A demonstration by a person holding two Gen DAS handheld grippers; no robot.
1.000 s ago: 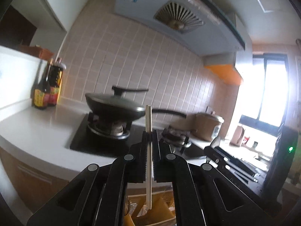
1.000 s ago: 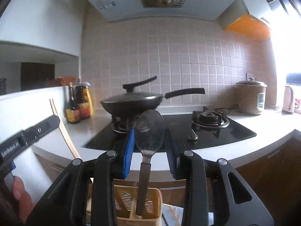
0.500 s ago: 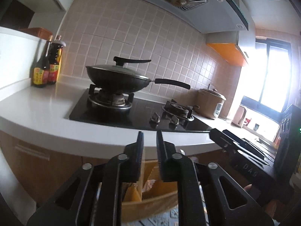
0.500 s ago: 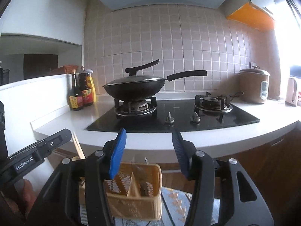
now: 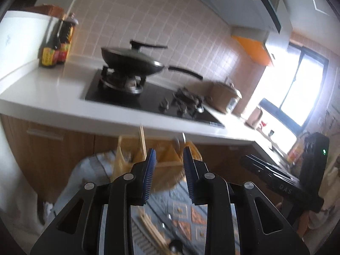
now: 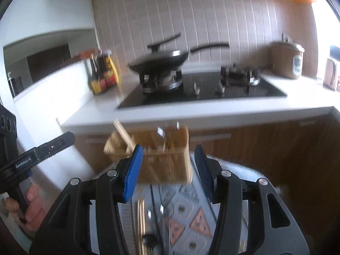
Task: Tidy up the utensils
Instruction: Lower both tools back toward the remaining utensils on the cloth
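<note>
Left view: the left tool (image 5: 167, 159) hangs open and empty above the caddy (image 5: 165, 170), chopsticks (image 5: 142, 142) upright inside it.

Right view: the right tool (image 6: 166, 170), open and empty, faces the caddy (image 6: 165, 165); loose chopsticks (image 6: 140, 223) lie near, probably the next pickup.

In the middle of my right view stands a yellow slotted utensil basket (image 6: 163, 161), upright on the patterned cloth (image 6: 187, 216). A pair of wooden chopsticks (image 6: 124, 133) leans out of its left compartment. More chopsticks (image 6: 140, 223) lie flat on the cloth at the lower middle, blurred.
</note>
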